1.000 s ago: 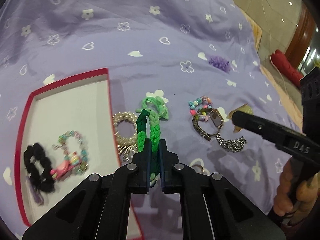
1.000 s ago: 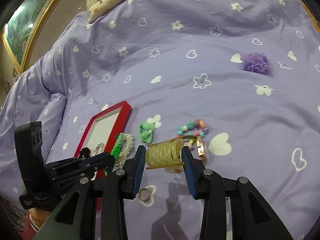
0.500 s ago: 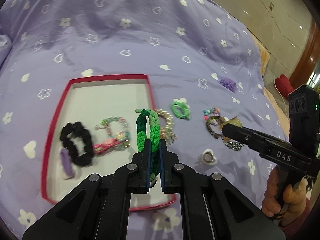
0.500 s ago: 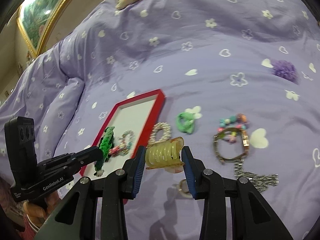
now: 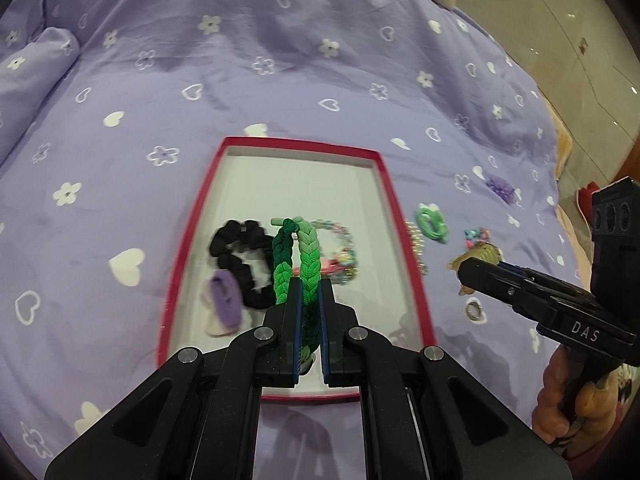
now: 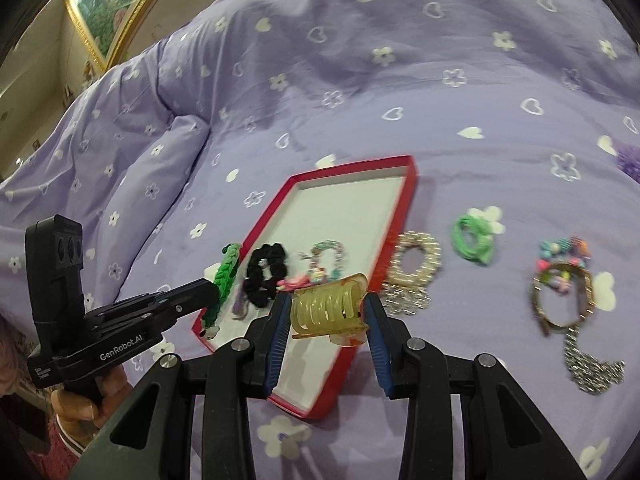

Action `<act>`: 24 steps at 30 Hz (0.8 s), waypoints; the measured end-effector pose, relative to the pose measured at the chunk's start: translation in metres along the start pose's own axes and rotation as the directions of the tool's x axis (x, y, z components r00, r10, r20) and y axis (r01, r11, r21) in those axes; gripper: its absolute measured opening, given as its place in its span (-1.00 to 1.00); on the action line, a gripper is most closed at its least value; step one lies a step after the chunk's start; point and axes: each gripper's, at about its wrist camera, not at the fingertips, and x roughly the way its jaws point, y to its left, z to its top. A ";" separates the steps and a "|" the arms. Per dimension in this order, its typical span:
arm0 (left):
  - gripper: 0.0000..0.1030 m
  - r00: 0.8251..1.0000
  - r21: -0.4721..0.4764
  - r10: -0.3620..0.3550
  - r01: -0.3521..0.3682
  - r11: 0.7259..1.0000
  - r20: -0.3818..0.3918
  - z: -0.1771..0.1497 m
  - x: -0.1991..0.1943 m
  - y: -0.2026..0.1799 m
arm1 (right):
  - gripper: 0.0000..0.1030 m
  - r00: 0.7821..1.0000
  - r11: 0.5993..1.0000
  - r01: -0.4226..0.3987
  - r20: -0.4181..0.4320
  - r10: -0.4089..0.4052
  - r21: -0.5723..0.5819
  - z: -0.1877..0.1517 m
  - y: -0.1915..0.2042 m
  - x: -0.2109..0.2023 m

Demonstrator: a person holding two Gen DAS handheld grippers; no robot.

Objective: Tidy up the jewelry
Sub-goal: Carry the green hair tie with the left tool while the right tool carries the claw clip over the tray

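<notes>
Over the red-rimmed white tray [image 5: 390,196] on the purple bedspread [image 5: 240,60], your left gripper [image 5: 308,300] pinches the green braided bracelet [image 5: 298,256]. Your right gripper [image 6: 326,320] squeezes the see-through yellow hair claw clip [image 6: 328,306] above the tray's near edge. A black scrunchie [image 6: 266,274] lies inside.

Bright, even indoor light; soft shadows under each gripper, slight motion blur, strong fisheye bending and dark corners

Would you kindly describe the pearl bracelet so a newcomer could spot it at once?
Find the red-rimmed tray on the purple bedspread. Just outside its right edge lies the pearl bracelet, beside a green hair tie. It alone is a ring of whitish pearly beads.
</notes>
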 end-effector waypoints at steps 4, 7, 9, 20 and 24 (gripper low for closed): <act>-0.89 1.000 -0.022 0.015 -0.015 1.000 -0.003 -0.002 0.002 0.014 | -0.28 1.000 1.000 -0.007 -0.027 0.006 -0.027 0.003 0.013 0.016; -0.89 1.000 -0.031 0.026 -0.026 0.999 -0.010 -0.003 0.007 0.022 | -0.28 0.998 0.999 -0.008 -0.057 0.005 -0.045 0.003 0.019 0.032; -0.89 0.999 -0.037 0.030 -0.031 0.999 -0.020 -0.004 0.012 0.027 | -0.28 0.997 0.998 -0.006 -0.083 0.001 -0.059 0.002 0.023 0.044; -0.88 0.995 -0.032 0.060 -0.062 0.998 -0.076 -0.005 0.049 0.041 | -0.28 0.981 0.991 0.060 -0.179 -0.081 -0.120 -0.006 0.029 0.096; -0.87 0.993 -0.029 0.064 -0.067 0.997 -0.098 -0.008 0.058 0.041 | -0.27 0.979 0.985 0.076 -0.177 -0.103 -0.155 -0.006 0.031 0.099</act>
